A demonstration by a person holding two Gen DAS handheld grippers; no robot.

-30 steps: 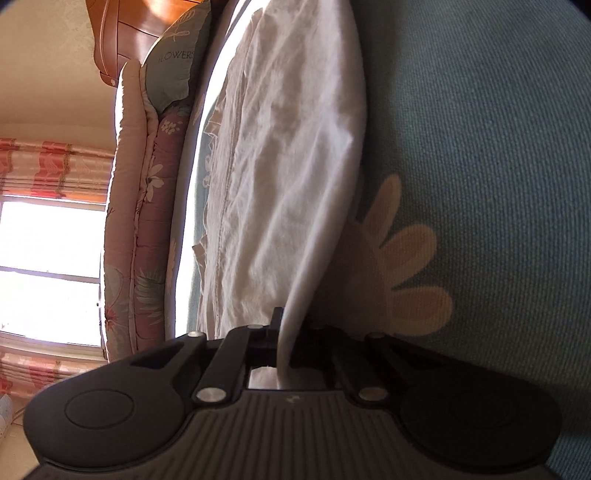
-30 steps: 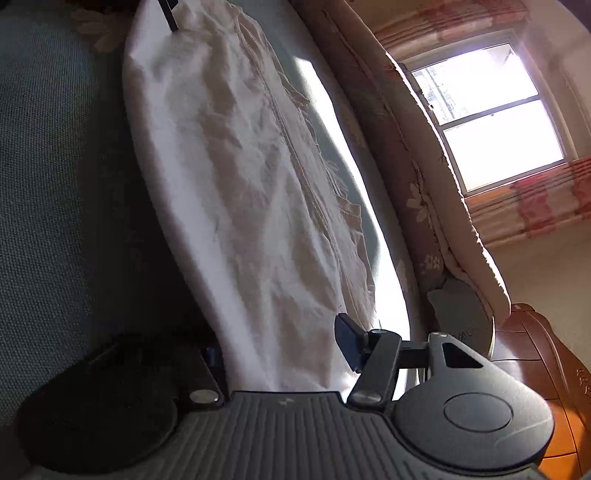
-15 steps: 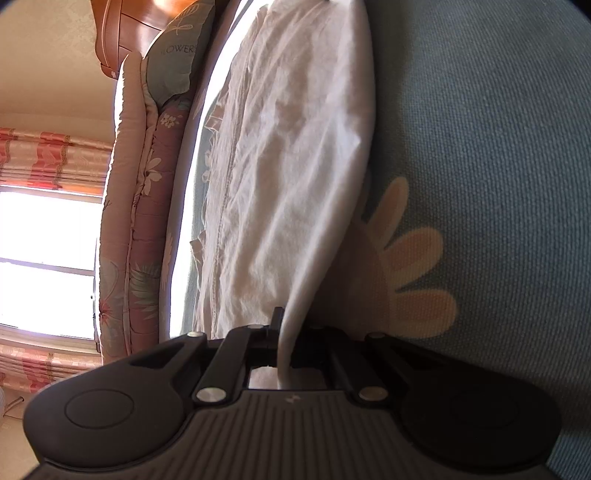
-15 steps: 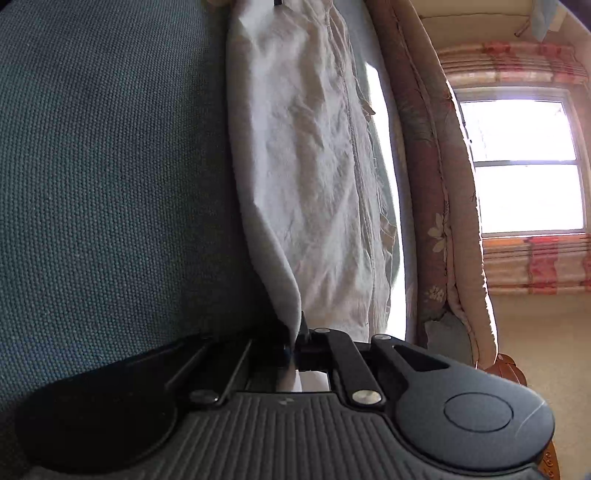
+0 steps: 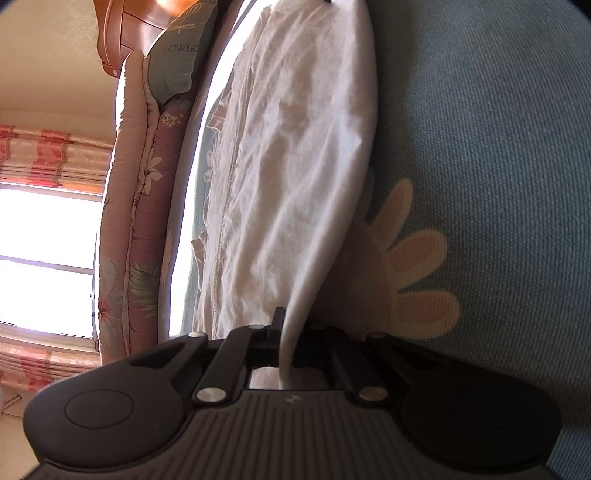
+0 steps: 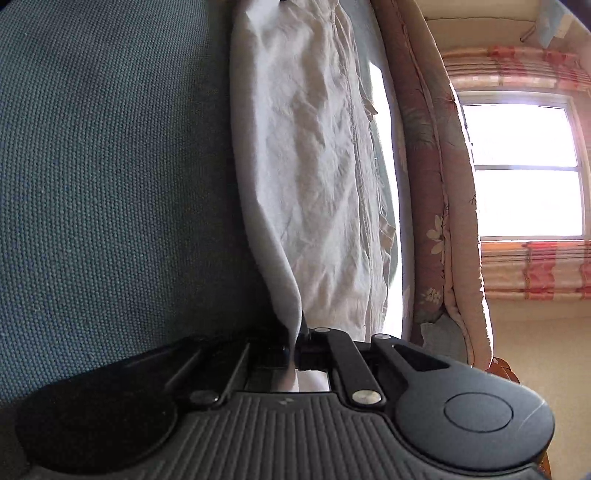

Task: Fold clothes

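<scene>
A: Where is the garment?

B: The white garment (image 5: 295,177) runs up the middle of the left wrist frame, wrinkled, with a stitched seam along its left side. It lies on a blue-green woven bedcover (image 5: 480,129), whose printed peach flower (image 5: 417,258) sits right of centre, partly under the cloth's edge. In the right wrist frame the same white garment (image 6: 310,147) fills the centre, with the bedcover (image 6: 110,166) taking the whole left half.

A: And the left gripper?

B: The left gripper (image 5: 282,332), at the bottom centre of its frame, is clamped tight on the garment's edge; a thin fold of cloth rises straight out from between the closed jaws.

A: The right one?

B: The right gripper (image 6: 295,339), at the bottom centre of its own frame, is also pinched closed on the garment's edge, the fabric drawn down into a narrow ridge between its jaws.

A: What surrounds the bed?

B: A pink floral quilt (image 5: 136,221) stands rolled along the left of the left wrist frame, with a teal pillow (image 5: 173,66) printed with lettering above it and a wooden headboard (image 5: 125,22) at the upper left. A bright window (image 6: 524,170) with striped pink curtains (image 6: 535,269) fills the right of the right wrist frame, beside the same quilt (image 6: 436,184).
</scene>
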